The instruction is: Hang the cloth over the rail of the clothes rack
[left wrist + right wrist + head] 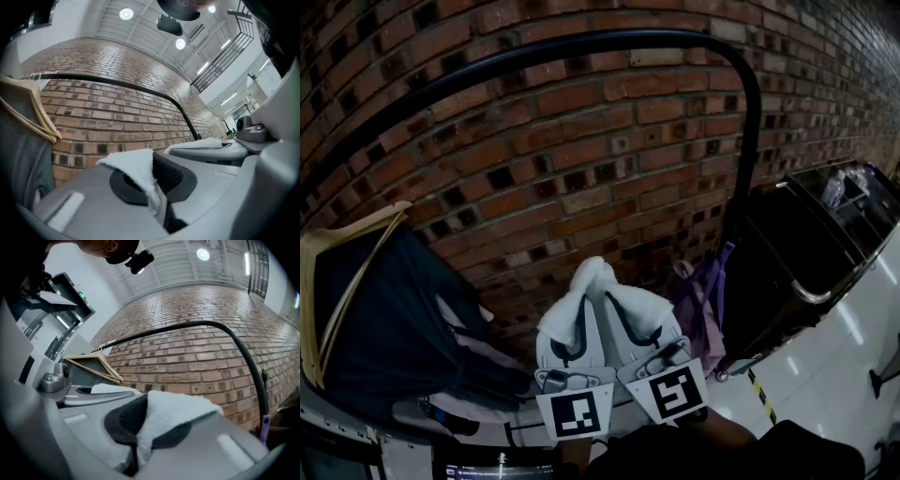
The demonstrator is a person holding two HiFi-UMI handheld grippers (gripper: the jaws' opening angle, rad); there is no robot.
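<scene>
A white fluffy cloth (pixel 598 286) is pinched at its top edge by both grippers, held close together below the dark curved rail (pixel 581 47) of the clothes rack. My left gripper (pixel 567 337) is shut on the cloth (pixel 136 171), whose edge pokes up between the jaws. Right beside it, my right gripper (pixel 642 328) is shut on the cloth (pixel 166 420) too. The rail (pixel 122 84) arches above both against a brick wall, and in the right gripper view the rail (pixel 206 325) bends down at the right.
A dark garment on a wooden hanger (pixel 337 272) hangs at the left end of the rack. A purple item (pixel 705 295) hangs by the rail's right post. A dark bin or cart (pixel 811 244) stands at the right on a glossy floor.
</scene>
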